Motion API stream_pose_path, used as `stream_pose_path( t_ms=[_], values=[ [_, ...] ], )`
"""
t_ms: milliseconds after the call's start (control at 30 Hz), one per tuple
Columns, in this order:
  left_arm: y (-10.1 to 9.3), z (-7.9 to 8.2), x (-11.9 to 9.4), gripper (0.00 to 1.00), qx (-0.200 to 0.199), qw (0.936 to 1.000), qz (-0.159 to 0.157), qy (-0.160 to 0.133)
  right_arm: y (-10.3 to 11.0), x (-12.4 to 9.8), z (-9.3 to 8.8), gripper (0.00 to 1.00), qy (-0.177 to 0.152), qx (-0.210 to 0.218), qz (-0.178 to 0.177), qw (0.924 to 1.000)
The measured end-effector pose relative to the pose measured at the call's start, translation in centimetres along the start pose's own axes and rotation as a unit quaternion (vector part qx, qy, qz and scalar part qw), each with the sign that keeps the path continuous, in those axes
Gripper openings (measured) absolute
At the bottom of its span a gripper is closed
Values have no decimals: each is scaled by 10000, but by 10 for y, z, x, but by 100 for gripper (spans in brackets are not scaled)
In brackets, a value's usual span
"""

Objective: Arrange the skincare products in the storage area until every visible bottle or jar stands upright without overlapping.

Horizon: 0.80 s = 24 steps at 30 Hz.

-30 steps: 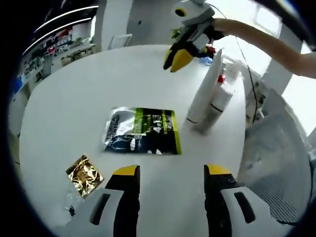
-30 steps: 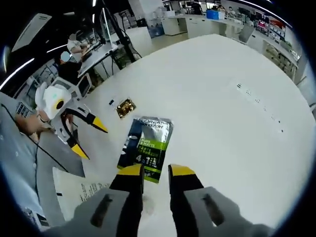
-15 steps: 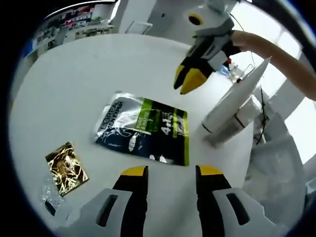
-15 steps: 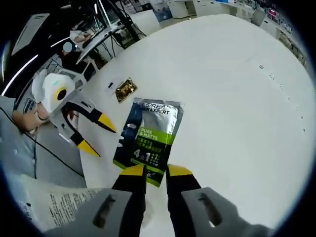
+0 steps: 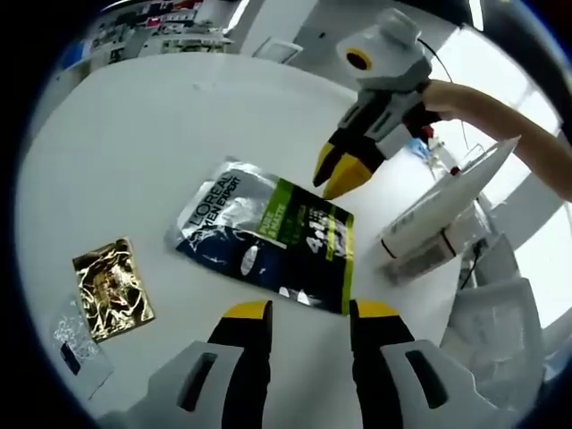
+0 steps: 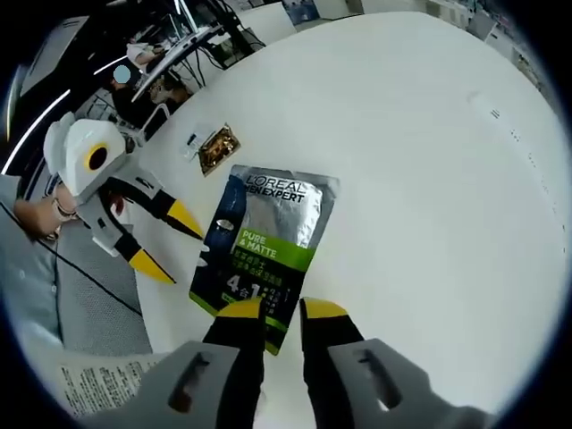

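A silver, dark blue and green L'Oreal sachet (image 5: 264, 234) (image 6: 264, 246) lies flat on the white table (image 5: 134, 134). My left gripper (image 5: 310, 313) is open just short of the sachet's near edge; in the right gripper view it (image 6: 170, 243) stands left of the sachet. My right gripper (image 6: 281, 311) has a narrow gap between its jaws, right over the green end of the sachet; in the left gripper view it (image 5: 338, 172) hovers at the sachet's far corner. Two white bottles (image 5: 438, 210) stand together at the right.
A gold foil packet (image 5: 112, 288) (image 6: 217, 149) and a small clear packet (image 5: 76, 335) lie left of the sachet. A printed paper sheet (image 6: 89, 384) sits by the table edge. A white mesh seat (image 5: 500, 322) is beyond the table's right rim.
Both views have closed in on the sachet. The left jaws stand closer together than a second ago. The right gripper has come down toward the sachet's green end.
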<state>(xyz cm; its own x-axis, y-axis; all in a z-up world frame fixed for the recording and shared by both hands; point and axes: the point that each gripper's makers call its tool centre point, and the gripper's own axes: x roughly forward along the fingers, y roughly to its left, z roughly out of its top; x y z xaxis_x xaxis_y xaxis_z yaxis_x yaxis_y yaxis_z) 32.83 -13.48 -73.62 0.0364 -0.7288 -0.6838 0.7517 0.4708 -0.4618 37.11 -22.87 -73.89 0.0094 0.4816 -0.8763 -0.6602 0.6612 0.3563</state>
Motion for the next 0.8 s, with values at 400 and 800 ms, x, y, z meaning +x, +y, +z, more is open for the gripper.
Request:
stream_pose_path(
  t_ms=[400, 800],
  values=[
    [6, 13, 13, 22, -447, 9987, -26, -262, 1, 7, -6, 9, 8, 167, 125, 9998],
    [6, 13, 13, 19, -612, 9974, -62, -380, -34, 0, 3, 16, -297, 261, -130, 9991]
  ],
)
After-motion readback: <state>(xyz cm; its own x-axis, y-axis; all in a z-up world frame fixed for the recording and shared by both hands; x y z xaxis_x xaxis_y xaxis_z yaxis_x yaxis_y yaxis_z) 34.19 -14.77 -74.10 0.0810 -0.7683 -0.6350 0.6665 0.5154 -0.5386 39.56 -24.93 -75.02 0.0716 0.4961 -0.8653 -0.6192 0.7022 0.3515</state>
